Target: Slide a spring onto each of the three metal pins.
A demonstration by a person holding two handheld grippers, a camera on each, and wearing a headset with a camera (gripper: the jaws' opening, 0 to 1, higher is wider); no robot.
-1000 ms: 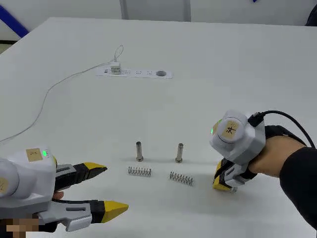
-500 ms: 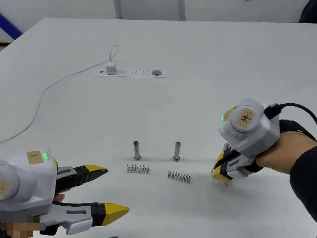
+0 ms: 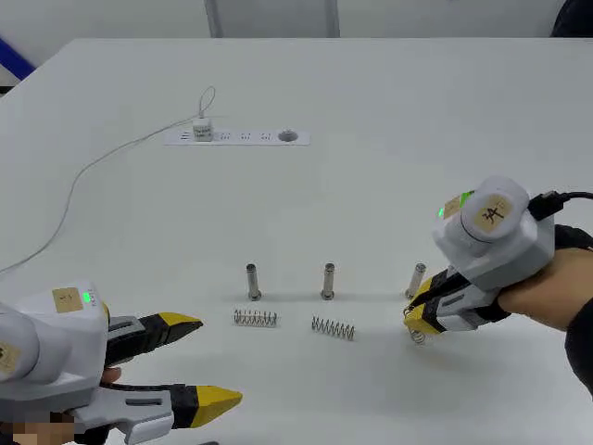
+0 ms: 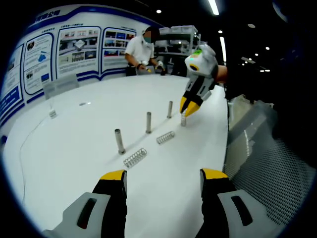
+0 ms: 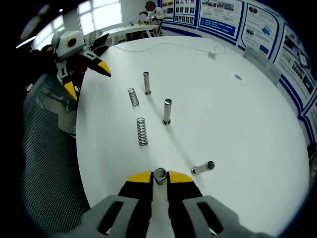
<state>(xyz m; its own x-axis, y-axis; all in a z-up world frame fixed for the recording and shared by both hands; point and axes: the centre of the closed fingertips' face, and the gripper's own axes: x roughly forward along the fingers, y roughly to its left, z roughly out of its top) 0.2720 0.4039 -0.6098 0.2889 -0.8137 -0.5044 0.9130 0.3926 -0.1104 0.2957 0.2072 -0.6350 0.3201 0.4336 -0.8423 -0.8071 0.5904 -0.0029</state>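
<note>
Moved since a second ago: the right gripper has drawn back to the right, uncovering the third pin, which it hid then. The pin stands upright on the table, just beside the right fingertips; whether it touches them I cannot tell. The jaws are clamped on the held spring, seen end-on between the yellow tips, with its lower end hanging just below them. All three pins stand bare.

The left gripper is unchanged: jaws spread wide, nothing between. Well ahead of its tips, the left spring and middle spring lie flat as before, just in front of the left pin and middle pin respectively.
</note>
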